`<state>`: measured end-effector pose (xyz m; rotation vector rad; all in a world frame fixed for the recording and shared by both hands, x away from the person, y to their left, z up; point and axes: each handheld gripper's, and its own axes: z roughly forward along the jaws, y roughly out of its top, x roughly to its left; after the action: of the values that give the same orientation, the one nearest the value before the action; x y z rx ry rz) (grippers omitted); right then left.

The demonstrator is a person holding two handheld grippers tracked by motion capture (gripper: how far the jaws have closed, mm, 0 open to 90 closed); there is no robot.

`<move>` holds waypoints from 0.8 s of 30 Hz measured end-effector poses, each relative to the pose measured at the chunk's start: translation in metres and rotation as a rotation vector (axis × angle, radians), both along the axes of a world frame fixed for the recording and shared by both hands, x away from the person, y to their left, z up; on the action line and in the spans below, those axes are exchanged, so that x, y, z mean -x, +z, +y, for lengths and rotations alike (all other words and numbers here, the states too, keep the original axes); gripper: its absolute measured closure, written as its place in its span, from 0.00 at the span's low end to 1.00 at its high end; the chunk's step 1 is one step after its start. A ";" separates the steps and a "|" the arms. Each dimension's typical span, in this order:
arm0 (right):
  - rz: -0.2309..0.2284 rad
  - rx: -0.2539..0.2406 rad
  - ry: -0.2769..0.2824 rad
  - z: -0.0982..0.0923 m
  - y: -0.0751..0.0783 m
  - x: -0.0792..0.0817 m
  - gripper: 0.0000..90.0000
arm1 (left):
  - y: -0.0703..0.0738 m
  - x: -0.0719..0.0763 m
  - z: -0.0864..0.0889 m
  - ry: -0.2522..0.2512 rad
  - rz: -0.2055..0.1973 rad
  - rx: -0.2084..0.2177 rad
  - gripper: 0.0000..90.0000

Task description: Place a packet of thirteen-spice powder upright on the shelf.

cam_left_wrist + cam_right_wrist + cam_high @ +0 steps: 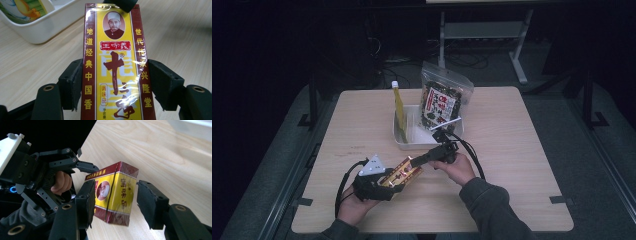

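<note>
Handover looks like the step in hand. High view: the left tool (pixel 384 181) holds a red-and-yellow spice box (pixel 402 173) low over the table (pixel 512 150), just in front of the white tray (pixel 404 142), and the right tool (pixel 414 161) meets the box's far end. Left gripper view: both pads (pixel 75 80) press the box's (pixel 113 67) long sides. Right gripper view: the jaws straddle the box's (pixel 113 195) end, one pad (pixel 88 202) touching, the other apart. Next, I judge, the right tool must finish pinching before the left lets go.
</note>
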<state>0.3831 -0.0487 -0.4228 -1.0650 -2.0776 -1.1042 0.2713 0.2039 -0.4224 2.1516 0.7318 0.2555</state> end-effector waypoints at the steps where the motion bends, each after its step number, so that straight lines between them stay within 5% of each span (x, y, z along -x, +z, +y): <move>1: 0.005 0.000 0.005 0.000 -0.001 0.000 0.55 | 0.000 0.000 0.000 -0.002 -0.001 0.000 0.36; 14: 0.076 0.020 0.016 0.002 -0.003 -0.001 0.64 | -0.002 0.001 -0.002 -0.009 -0.014 0.001 0.36; 18: 0.100 -0.028 -0.002 -0.002 -0.002 -0.002 0.70 | -0.004 0.001 -0.004 -0.005 -0.023 -0.015 0.36; 24: 0.111 -0.023 -0.021 -0.002 -0.001 -0.001 0.74 | -0.006 0.001 -0.007 0.001 -0.040 -0.041 0.35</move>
<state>0.3842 -0.0507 -0.4236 -1.1141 -1.9673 -1.0521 0.2705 0.1966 -0.4287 2.1788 0.7103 0.3154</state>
